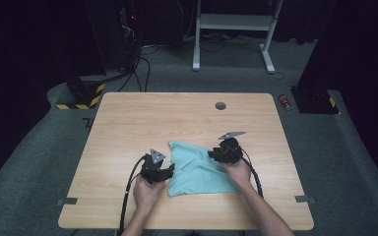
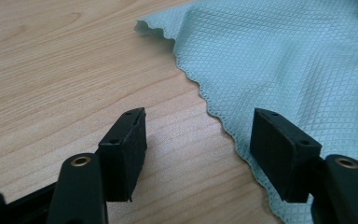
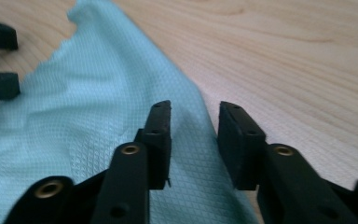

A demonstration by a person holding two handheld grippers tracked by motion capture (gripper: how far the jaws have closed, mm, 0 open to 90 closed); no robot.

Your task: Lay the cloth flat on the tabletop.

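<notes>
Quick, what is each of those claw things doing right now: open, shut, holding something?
Left gripper: open, astride the cloth's edge, holding nothing.
Right gripper: open over the cloth's other edge, holding nothing.

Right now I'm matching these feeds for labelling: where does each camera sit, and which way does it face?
High view: above the person's side, looking forward and down on table; forearms, left gripper, right gripper.
Left gripper view: along its open jaws astride cloth edge.
Right gripper view: along its open jaws over cloth edge.
Shared: the teal cloth and wood tabletop.
</notes>
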